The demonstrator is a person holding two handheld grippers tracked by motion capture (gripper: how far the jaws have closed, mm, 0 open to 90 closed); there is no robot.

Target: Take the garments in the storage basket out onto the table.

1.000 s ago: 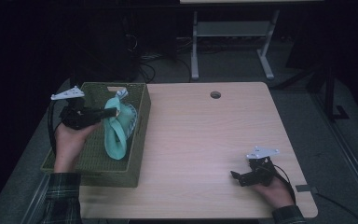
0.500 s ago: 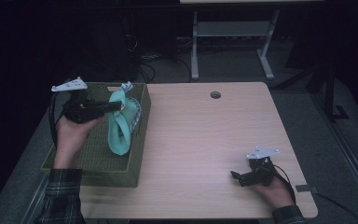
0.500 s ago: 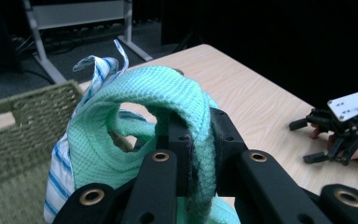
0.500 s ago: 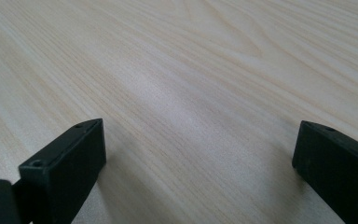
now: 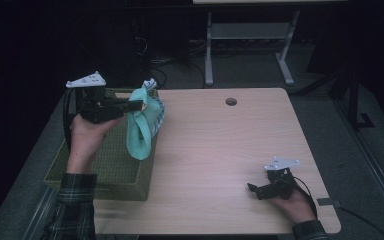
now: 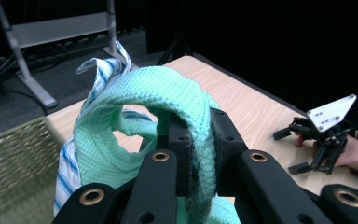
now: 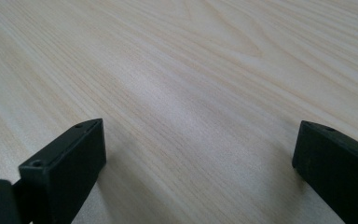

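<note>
Left gripper (image 5: 136,105): jaws pressed together on a mint-green knitted cloth (image 5: 141,131). In the left gripper view the cloth (image 6: 158,107) loops up over the jaw tips, and one fold runs down between the two pads, pinched there. Rest of the cloth hangs below and beside the jaws. In the high view its lower end dangles over the right edge of the basket (image 5: 105,165), clear of the basket floor as far as can be seen.

A second cloth, white w/ blue stripes (image 6: 100,77), sits against the far side of the green one and rises w/ it. Whether the pads also grip it: cannot tell.

Right gripper (image 5: 256,190): jaws spread wide, nothing between them. It rests low on the table (image 5: 220,150) near the front right corner, well apart from the cloths. The right gripper view shows bare wood grain (image 7: 182,93) between the two jaw tips.

Containers: 1 woven green basket at the table's left edge. Visible floor is bare weave; part of it is hidden behind the left hand (image 5: 86,137) and the hanging cloth.

Count:
- grippers: 2
- cloths: 2 (1 green, 1 striped)
- baskets: 1
- table: 1, w/ 1 round cable hole (image 5: 231,101) near the far edge
</note>
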